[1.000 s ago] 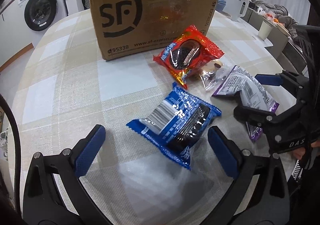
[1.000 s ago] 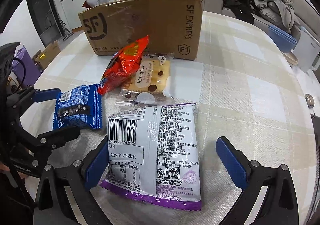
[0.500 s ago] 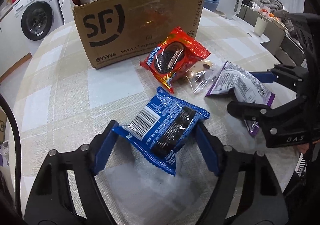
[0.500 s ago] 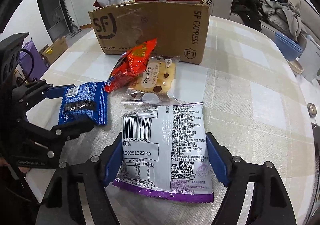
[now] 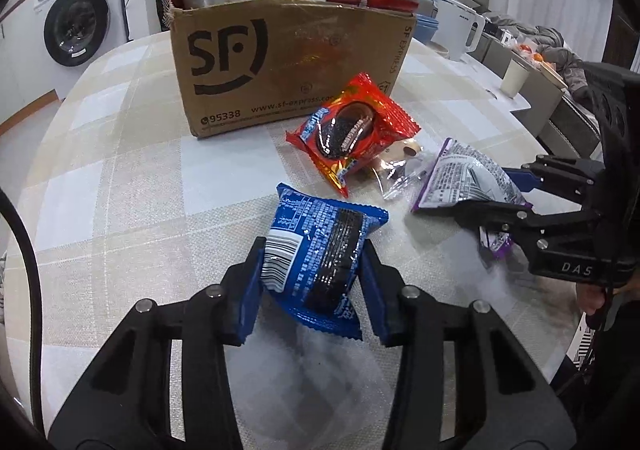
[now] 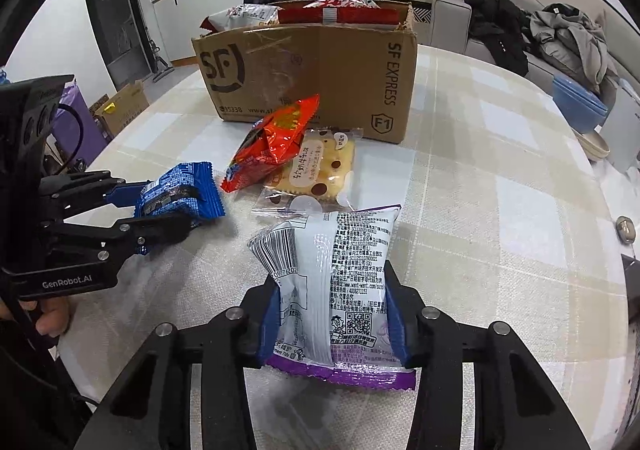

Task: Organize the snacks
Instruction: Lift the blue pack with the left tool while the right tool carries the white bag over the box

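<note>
My left gripper (image 5: 312,270) is shut on a blue snack pack (image 5: 320,246) and holds it tilted up off the table; the pack also shows in the right wrist view (image 6: 180,197). My right gripper (image 6: 332,314) is shut on a white and purple snack bag (image 6: 332,282), also seen in the left wrist view (image 5: 464,177). A red snack pack (image 5: 352,129) and a clear-wrapped cracker pack (image 6: 312,173) lie in front of the brown SF cardboard box (image 5: 288,65), which holds several snack bags.
The table (image 5: 120,169) has a beige checked cloth. A white kettle (image 5: 460,29) and a cup (image 5: 514,75) stand at the far right. A washing machine (image 5: 76,29) is beyond the table's left edge. Blue bowls (image 6: 580,105) sit at the right edge.
Both grippers have closed from open: the left onto the blue pack, the right onto the white and purple bag. Both packs are now squeezed and lifted at the near end.
</note>
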Tool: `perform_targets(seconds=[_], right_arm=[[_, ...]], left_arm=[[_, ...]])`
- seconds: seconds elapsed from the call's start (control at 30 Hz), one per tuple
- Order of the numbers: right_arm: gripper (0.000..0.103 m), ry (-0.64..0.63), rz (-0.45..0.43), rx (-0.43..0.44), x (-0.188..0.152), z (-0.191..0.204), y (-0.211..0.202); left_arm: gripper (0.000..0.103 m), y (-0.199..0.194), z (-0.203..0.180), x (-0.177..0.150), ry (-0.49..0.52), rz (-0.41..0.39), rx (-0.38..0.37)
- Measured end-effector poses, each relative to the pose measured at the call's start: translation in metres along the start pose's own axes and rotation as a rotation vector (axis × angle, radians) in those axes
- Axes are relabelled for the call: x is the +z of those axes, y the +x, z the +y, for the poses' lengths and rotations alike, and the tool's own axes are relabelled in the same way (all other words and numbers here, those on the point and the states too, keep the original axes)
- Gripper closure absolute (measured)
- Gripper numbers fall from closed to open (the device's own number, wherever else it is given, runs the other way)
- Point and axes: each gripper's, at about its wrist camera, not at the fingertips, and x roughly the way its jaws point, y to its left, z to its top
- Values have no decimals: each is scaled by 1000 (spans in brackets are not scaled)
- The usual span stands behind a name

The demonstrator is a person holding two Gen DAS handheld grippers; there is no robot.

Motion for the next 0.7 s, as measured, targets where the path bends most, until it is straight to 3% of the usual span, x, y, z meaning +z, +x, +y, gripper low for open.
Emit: perform_targets(seconds=[0.33,0.7], right_arm=[[59,16,-76,47,3,-1,-21],[59,68,-247,106,16,-2,-61]], left_arm=[[62,-38,19,0,-56,-85,-24],[62,-97,27,13,-111,-203,14]])
